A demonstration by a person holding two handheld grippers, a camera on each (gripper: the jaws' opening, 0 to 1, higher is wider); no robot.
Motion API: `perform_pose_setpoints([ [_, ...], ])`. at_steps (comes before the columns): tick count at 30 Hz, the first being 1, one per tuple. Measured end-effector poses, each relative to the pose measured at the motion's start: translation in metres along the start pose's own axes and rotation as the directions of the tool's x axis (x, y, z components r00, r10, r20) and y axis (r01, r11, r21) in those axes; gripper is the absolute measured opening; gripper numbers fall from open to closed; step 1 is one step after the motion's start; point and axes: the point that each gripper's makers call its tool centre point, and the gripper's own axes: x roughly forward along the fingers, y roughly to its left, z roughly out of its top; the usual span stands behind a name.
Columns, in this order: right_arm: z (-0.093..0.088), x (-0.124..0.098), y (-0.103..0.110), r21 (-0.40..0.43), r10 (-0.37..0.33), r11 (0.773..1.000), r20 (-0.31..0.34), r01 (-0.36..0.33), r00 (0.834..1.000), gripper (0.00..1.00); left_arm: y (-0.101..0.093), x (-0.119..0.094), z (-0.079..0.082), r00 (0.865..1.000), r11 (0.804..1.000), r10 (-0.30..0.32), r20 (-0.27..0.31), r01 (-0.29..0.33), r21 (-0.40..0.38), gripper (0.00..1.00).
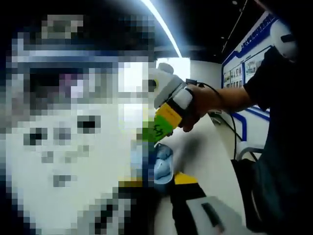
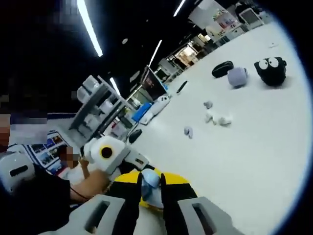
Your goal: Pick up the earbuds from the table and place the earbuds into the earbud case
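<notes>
- Right gripper (image 2: 145, 198): in the right gripper view we see its two black jaws standing close together with a pale blue case (image 2: 150, 186) pinched between them; past the case is a yellow part of the other gripper.
- Left gripper (image 1: 166, 188): in the left gripper view one black, yellow-tipped jaw rises at the bottom; the other is lost under mosaic, so we cannot tell its gap. The pale blue case sits just ahead of that jaw, where the right gripper, held in a hand (image 1: 198, 105), comes down from above with its green and yellow tag.
- Table (image 2: 254, 161): white and broad, running away ahead and to the right of the right gripper.
- Earbuds (image 2: 217, 119): small white pieces lying well ahead of the right gripper on the table, with another small piece (image 2: 188, 131) nearer. They are too small for us to tell which way they point.
- Farther off we see a black plush with big eyes (image 2: 270, 70), a lilac object (image 2: 237, 76) and a black pouch (image 2: 222, 68).
- Room: dark ceiling with long strip lights (image 2: 89, 27), shelving and screens at the back.
</notes>
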Motion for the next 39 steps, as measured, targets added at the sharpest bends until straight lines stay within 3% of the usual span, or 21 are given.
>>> perform_pose_setpoints([
  [4, -0.001, -0.001, 0.005, -0.152, 0.003, 0.988, 0.002, -0.002, 1.000, 0.15, 0.000, 0.000, 0.000, 1.000, 1.000, -0.004, -0.001, 0.004, -0.004, 0.19],
  [9, -0.002, -0.004, 0.010, -0.317, 0.003, 0.948, -0.005, -0.005, 1.000, 0.16, 0.000, 0.000, 0.000, 1.000, 1.000, -0.004, -0.001, 0.004, -0.004, 0.19],
  [11, -0.007, -0.006, 0.008, -0.444, -0.020, 0.896, -0.030, 0.005, 0.999, 0.17, 0.000, 0.000, 0.000, 1.000, 1.000, -0.006, -0.001, 0.006, -0.004, 0.19],
  [13, -0.008, -0.007, 0.012, -0.508, -0.014, 0.861, -0.023, 0.001, 1.000, 0.18, 0.000, 0.000, 0.000, 1.000, 1.000, -0.006, -0.001, 0.006, -0.003, 0.20],
  [14, -0.009, -0.009, 0.012, -0.564, -0.018, 0.825, -0.025, 0.001, 1.000, 0.18, 0.000, 0.000, 0.000, 1.000, 1.000, -0.007, -0.001, 0.007, -0.003, 0.20],
  [19, -0.013, -0.012, 0.015, -0.712, -0.032, 0.702, -0.034, -0.002, 0.999, 0.18, -0.001, 0.001, 0.000, 1.000, 1.000, -0.011, -0.002, 0.011, -0.004, 0.20],
  [25, -0.017, -0.016, 0.012, -0.739, -0.057, 0.674, -0.051, 0.001, 0.997, 0.19, -0.002, 0.001, 0.001, 1.000, 1.000, -0.012, -0.003, 0.012, -0.003, 0.20],
  [28, -0.016, -0.017, 0.015, -0.782, -0.061, 0.623, -0.043, 0.004, 0.997, 0.18, -0.003, 0.001, 0.001, 1.000, 1.000, -0.012, -0.003, 0.012, -0.003, 0.20],
  [29, -0.017, -0.017, 0.016, -0.786, -0.063, 0.618, -0.047, 0.002, 0.997, 0.18, -0.003, 0.001, 0.001, 1.000, 1.000, -0.012, -0.003, 0.012, -0.003, 0.20],
  [35, -0.021, -0.018, 0.022, -0.801, -0.059, 0.599, -0.051, -0.005, 0.997, 0.16, -0.002, 0.001, 0.000, 1.000, 1.000, -0.010, -0.004, 0.010, -0.009, 0.20],
  [39, -0.019, -0.020, 0.022, -0.788, -0.064, 0.615, -0.030, 0.016, 0.997, 0.16, -0.002, 0.001, 0.000, 1.000, 1.000, -0.007, -0.004, 0.007, -0.006, 0.19],
])
